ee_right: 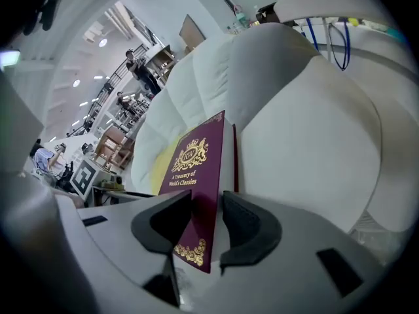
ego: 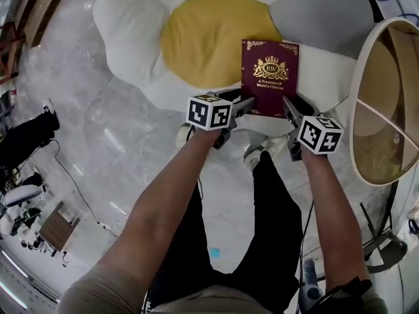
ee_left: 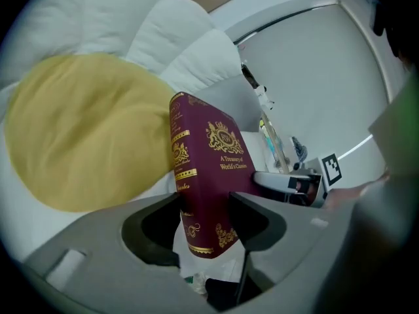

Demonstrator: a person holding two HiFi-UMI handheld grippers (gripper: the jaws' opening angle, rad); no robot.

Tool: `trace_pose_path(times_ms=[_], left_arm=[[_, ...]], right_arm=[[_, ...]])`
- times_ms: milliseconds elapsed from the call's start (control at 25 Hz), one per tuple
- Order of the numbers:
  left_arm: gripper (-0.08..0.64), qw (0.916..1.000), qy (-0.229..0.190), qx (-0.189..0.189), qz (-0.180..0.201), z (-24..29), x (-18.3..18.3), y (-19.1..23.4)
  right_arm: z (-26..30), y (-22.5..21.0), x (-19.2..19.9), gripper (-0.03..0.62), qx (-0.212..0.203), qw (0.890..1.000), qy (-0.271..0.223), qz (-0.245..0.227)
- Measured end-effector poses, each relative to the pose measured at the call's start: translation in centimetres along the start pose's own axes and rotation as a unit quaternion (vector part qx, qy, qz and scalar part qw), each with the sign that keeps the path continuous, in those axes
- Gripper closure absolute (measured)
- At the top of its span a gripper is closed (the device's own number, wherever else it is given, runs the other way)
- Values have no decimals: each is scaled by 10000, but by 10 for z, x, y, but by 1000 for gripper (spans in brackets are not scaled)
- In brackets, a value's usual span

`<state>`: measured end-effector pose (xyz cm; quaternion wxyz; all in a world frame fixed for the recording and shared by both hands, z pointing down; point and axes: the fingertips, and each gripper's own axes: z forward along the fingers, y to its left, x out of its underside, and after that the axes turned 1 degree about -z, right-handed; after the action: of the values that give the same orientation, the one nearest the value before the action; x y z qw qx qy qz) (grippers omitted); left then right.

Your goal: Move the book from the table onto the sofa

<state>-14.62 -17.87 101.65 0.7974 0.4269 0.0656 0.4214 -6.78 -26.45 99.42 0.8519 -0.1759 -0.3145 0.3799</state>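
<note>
Here, flat maroon gilt-stamped book [ego: 270, 77] over puffy white sofa [ego: 131, 31].

Pale grey marbled stone floor [ego: 98, 142] carrying a few scattered items.
Far left of the left tongs [ego: 247, 103], towards the wearer: small brown wooden stand [ego: 59, 226], thin black cable [ego: 73, 183]; small round blue spot [ego: 215, 252] directly behind.
</note>
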Motion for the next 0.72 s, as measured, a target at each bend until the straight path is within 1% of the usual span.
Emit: trace_pose_path(times_ms=[120, 200, 240, 360, 480, 560, 720], left_arm=[[334, 9998, 173, -36, 26, 5, 6, 6], [334, 9996, 245, -89, 133, -1, 3, -1], [334, 9994, 271, -105, 200, -6, 1, -6], [334, 9988, 332, -158, 319, -30, -1, -18], [334, 9979, 391, -139, 497, -64, -3, -37], [334, 9970, 423, -82, 646, -90, -5, -55], [334, 9950, 446, 151, 881, -145, -6, -104]], right_arm=[[-1, 1, 1, 439, 42, 9999, 102, -118], [-12, 8, -2, 421, 83, 9997, 128, -163], [-17, 11, -4, 422, 136, 9996, 139, -194], [-36, 22, -5, 422, 292, 9991, 181, -237], [-62, 44, -10, 425, 364, 9990, 84, -238], [-83, 65, -15, 445, 389, 9987, 3, -337], [-133, 109, -19, 511, 482, 9977, -153, -461]])
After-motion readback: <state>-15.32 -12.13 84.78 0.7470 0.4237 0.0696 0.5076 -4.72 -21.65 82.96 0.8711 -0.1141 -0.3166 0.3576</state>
